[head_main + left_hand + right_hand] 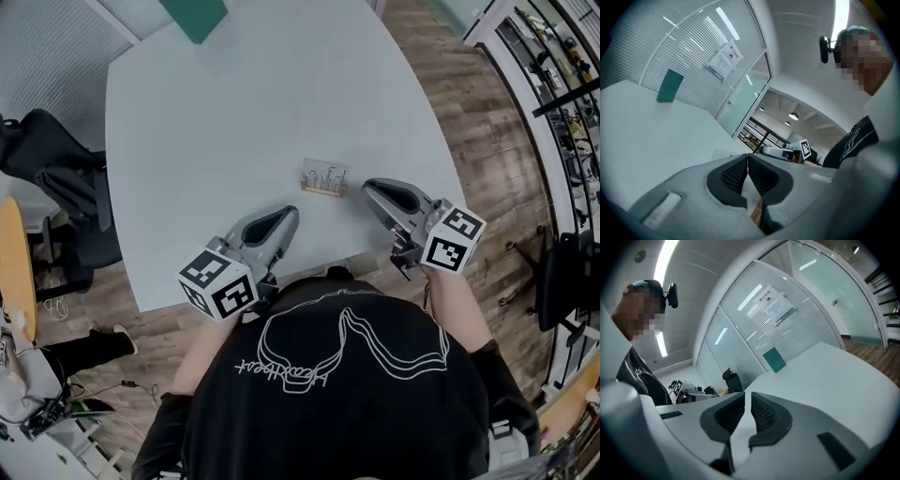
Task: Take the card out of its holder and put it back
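left gripper (290,214) jaws closed, empty; right gripper (368,187) jaws slightly apart, empty; card (324,175) print unreadable.

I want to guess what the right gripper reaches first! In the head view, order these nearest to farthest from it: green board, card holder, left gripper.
1. Card holder, just left of the right gripper.
2. Left gripper, further left, near the table's front edge.
3. Green board, far across the table, at its back edge.
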The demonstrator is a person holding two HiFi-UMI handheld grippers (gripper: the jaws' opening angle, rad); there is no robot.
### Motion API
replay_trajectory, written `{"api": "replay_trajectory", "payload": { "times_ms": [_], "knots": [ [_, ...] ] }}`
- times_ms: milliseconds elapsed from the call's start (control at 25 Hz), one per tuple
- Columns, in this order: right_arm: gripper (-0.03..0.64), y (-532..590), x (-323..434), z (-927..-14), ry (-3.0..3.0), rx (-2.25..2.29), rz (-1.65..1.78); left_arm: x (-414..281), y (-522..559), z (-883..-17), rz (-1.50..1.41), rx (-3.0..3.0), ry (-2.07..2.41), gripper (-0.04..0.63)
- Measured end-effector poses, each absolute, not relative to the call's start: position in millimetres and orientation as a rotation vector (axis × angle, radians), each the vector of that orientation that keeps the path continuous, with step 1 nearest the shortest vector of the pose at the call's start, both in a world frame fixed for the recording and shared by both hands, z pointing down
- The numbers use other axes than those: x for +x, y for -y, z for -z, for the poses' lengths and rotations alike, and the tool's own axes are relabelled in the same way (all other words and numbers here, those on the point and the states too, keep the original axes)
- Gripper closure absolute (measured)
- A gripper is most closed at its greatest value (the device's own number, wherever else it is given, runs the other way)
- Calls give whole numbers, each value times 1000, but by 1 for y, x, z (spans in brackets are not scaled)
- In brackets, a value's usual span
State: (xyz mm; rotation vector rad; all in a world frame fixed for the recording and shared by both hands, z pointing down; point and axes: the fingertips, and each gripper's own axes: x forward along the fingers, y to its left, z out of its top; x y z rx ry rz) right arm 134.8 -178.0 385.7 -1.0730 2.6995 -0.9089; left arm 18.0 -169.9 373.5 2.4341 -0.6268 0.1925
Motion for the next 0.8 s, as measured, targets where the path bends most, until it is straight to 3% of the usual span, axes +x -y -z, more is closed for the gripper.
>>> {"api": "replay_trajectory", "payload": {
  "times_ms": [800],
  "knots": [
    [503, 211, 129, -458, -2942, -1004, 800, 8, 176, -407, -135, 2340, 859, 581]
  ]
}}
